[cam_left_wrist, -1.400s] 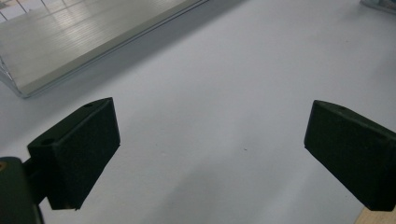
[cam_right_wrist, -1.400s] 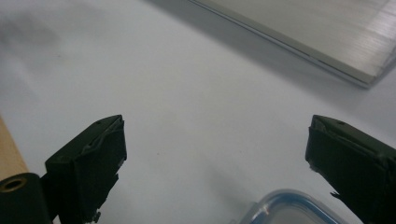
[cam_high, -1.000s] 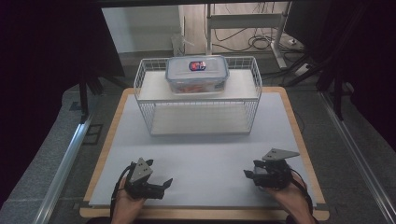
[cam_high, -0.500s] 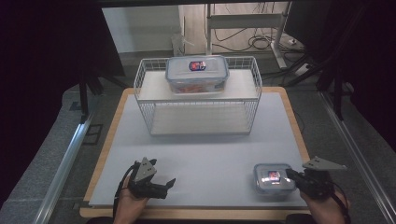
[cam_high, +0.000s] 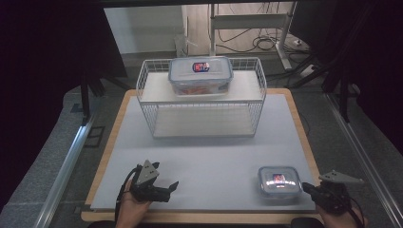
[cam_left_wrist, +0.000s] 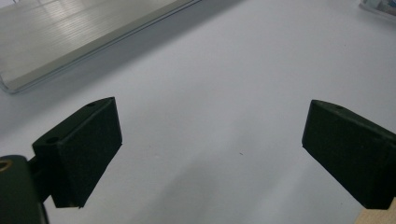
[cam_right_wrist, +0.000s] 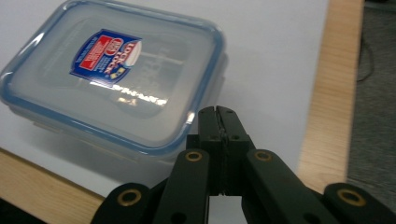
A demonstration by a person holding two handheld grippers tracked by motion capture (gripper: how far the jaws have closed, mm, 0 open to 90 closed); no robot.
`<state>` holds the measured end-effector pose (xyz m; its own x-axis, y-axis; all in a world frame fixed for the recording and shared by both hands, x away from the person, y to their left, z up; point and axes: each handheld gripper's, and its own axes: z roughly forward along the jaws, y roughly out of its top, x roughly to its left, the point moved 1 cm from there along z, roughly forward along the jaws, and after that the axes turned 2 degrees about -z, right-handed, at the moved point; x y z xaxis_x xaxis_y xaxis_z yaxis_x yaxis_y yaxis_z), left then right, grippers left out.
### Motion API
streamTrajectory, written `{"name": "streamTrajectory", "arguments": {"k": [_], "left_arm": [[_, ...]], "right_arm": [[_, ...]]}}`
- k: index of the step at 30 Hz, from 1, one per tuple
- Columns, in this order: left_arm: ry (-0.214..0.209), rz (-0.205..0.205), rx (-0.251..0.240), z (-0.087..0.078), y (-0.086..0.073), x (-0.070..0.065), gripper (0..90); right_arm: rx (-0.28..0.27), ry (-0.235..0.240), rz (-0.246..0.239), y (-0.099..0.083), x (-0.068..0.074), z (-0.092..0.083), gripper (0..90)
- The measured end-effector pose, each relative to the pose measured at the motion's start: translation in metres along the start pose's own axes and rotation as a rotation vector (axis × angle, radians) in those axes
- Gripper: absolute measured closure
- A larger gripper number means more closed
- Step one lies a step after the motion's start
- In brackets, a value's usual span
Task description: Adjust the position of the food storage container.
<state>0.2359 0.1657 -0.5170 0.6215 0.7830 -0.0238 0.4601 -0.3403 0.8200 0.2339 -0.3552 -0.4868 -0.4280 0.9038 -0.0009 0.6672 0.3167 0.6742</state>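
Our right hand-held gripper (cam_right_wrist: pixel 219 112) has its jaws pressed together, empty, just beside the small box (cam_high: pixel 279 180) near the worktop (cam_high: pixel 214 156) edge. Our left hand-held gripper (cam_high: pixel 164 189) is spread. A nudge could push the box off.

We see a wooden table (cam_high: pixel 294 111) covered by a pale grey mat (cam_high: pixel 209 161). On the mat stand a white wire rack (cam_high: pixel 202 121) at the far side and a small lidded container (cam_high: pixel 279 181) near the right front corner.
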Motion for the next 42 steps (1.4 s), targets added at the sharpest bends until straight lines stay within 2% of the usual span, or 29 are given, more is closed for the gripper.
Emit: {"name": "streamTrajectory", "arguments": {"k": [3,8,22,27,36,42], "left_arm": [[-0.002,-0.003,0.002,0.000,0.000,0.000,4.8],[-0.006,-0.008,0.011,0.001,-0.001,0.000,5.0],[-0.026,-0.022,0.019,0.003,-0.001,0.000,5.6],[-0.029,-0.023,0.023,0.003,-0.002,0.001,5.8],[-0.038,-0.039,0.026,0.003,-0.003,0.003,6.0],[-0.043,-0.042,0.030,0.004,-0.003,0.004,6.1]], "right_arm": [[0.000,-0.016,-0.007,0.001,0.002,0.003,90.0],[-0.005,0.024,0.008,0.005,0.008,0.008,90.0],[-0.017,0.142,-0.038,0.021,0.037,0.029,90.0],[-0.012,0.195,-0.072,0.033,0.053,0.040,90.0],[-0.017,0.237,-0.131,0.053,0.077,0.056,90.0],[-0.012,0.264,-0.132,0.058,0.088,0.062,90.0]]}}
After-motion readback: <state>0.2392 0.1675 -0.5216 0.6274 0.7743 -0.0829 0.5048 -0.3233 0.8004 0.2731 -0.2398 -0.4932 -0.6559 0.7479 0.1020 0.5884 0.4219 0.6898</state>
